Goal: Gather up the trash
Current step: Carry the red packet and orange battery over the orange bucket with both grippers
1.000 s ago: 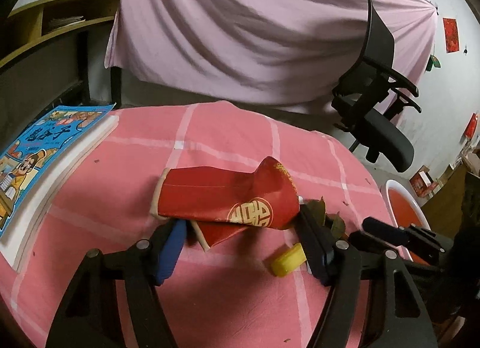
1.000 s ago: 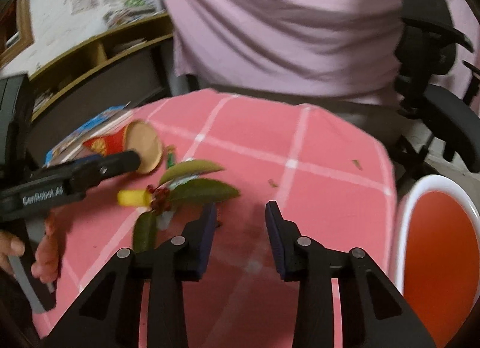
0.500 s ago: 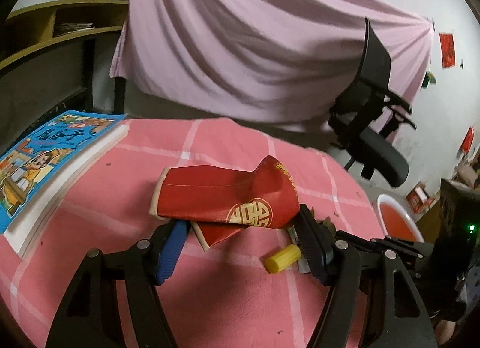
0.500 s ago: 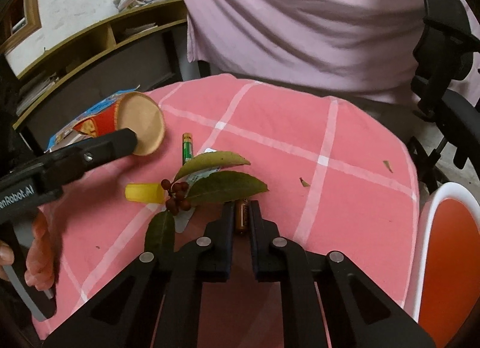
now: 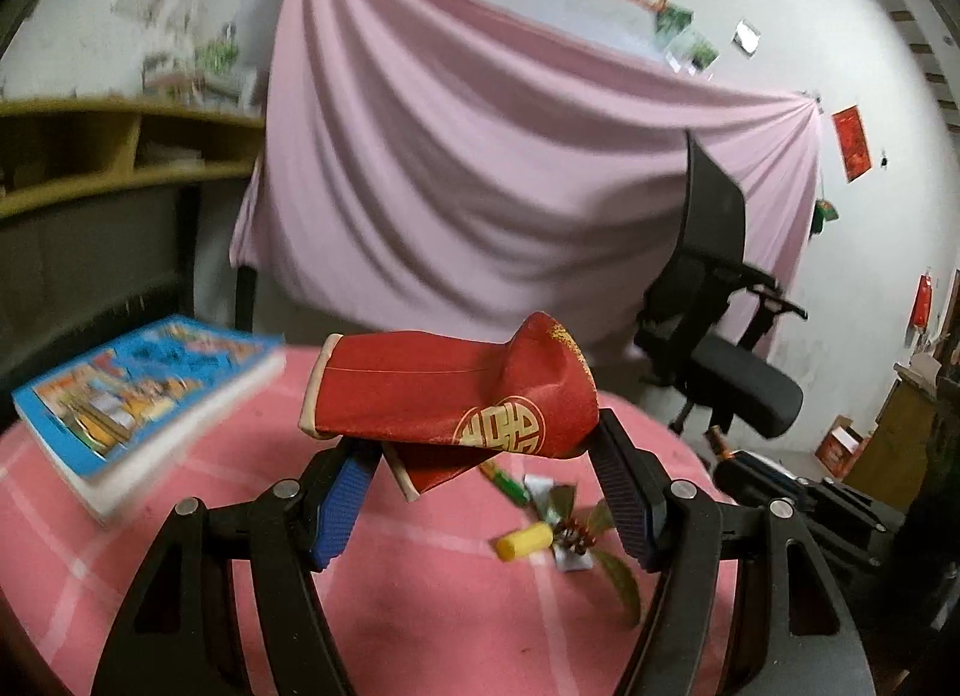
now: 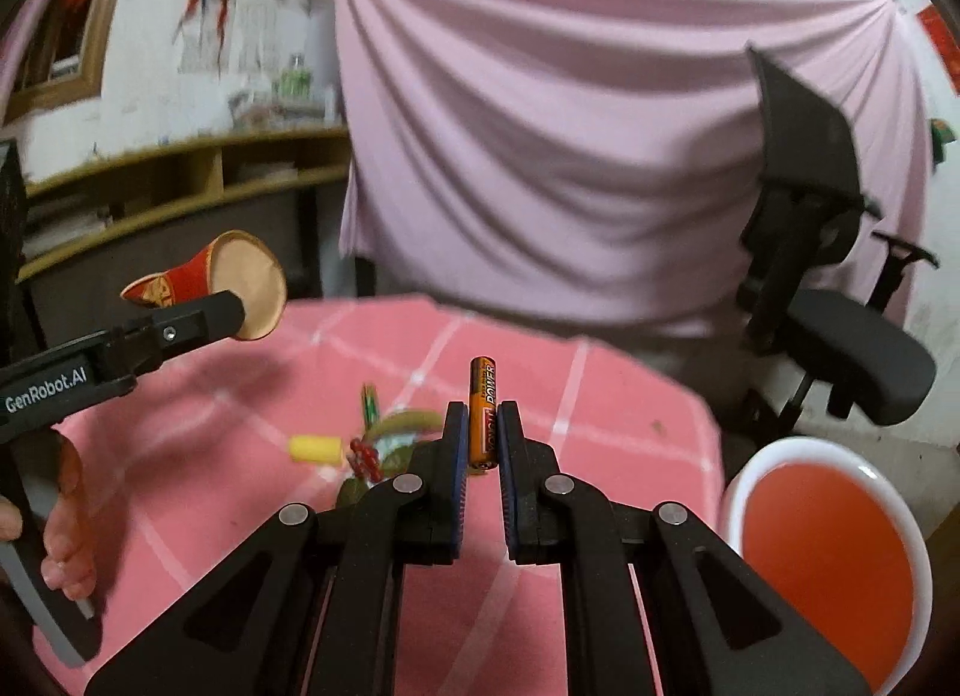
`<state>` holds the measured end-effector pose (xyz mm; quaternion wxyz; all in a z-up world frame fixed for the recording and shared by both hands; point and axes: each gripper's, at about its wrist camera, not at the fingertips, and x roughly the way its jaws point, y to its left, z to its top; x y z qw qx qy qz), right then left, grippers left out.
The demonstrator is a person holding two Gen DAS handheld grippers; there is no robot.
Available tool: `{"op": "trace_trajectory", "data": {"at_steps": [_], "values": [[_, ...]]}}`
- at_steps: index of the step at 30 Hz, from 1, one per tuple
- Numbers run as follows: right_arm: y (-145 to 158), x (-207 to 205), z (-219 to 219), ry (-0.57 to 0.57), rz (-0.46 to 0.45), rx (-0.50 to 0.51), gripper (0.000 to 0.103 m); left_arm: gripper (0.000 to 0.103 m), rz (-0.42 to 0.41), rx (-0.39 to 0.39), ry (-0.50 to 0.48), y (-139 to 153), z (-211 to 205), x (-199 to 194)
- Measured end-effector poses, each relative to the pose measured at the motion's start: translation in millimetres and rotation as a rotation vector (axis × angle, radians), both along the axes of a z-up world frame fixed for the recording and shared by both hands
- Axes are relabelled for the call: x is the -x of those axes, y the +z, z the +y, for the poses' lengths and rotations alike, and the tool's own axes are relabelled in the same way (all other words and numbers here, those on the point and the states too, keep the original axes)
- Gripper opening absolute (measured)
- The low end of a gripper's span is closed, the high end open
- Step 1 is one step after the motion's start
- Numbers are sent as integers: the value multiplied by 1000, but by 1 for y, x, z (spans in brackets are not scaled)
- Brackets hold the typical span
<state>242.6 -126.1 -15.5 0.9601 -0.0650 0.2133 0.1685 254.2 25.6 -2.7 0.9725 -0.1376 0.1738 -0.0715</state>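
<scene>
My left gripper (image 5: 480,450) is shut on a crushed red paper cup (image 5: 444,396) with a gold emblem and holds it above the pink checked table (image 5: 420,606). The cup also shows in the right wrist view (image 6: 240,288). My right gripper (image 6: 483,432) is shut on an orange battery (image 6: 483,402), which stands upright between the fingers, lifted off the table. On the table lie a yellow cylinder (image 5: 522,540), a leafy twig with red berries (image 5: 588,540) and a green stick (image 6: 369,402).
A white bin with a red liner (image 6: 828,558) stands right of the table. A blue picture book (image 5: 138,396) lies at the table's left. A black office chair (image 6: 840,300) and a pink draped cloth (image 6: 570,156) are behind. Wooden shelves (image 6: 180,174) are at the left.
Both grippers have risen from the table: the left with the red cup, the right with the battery it closed on half a second ago.
</scene>
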Motion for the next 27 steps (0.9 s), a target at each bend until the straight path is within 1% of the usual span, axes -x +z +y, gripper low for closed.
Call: {"op": "trace_trajectory", "data": {"at_steps": [2, 5, 10, 13, 16, 20, 24, 27], "values": [[5, 10, -7, 0, -61, -37, 8, 64, -40, -7, 15, 3, -1, 9], [12, 17, -16, -12, -123, -84, 8, 64, -89, -6, 27, 5, 0, 19], [23, 29, -31, -47, -211, -158, 8, 64, -145, -5, -18, 8, -9, 35], [29, 36, -40, -75, -252, -178, 8, 64, -187, -41, -56, 14, -22, 44], [36, 43, -50, -93, -288, -197, 8, 64, -224, -85, -83, 23, -44, 48], [44, 51, -67, -127, -325, -225, 8, 64, -246, -103, -128, 30, -72, 48], [49, 55, -91, -173, -341, -257, 8, 64, -243, -95, -171, 34, -98, 39], [50, 56, -111, -213, -342, -270, 8, 64, -224, -84, -222, 38, -122, 27]]}}
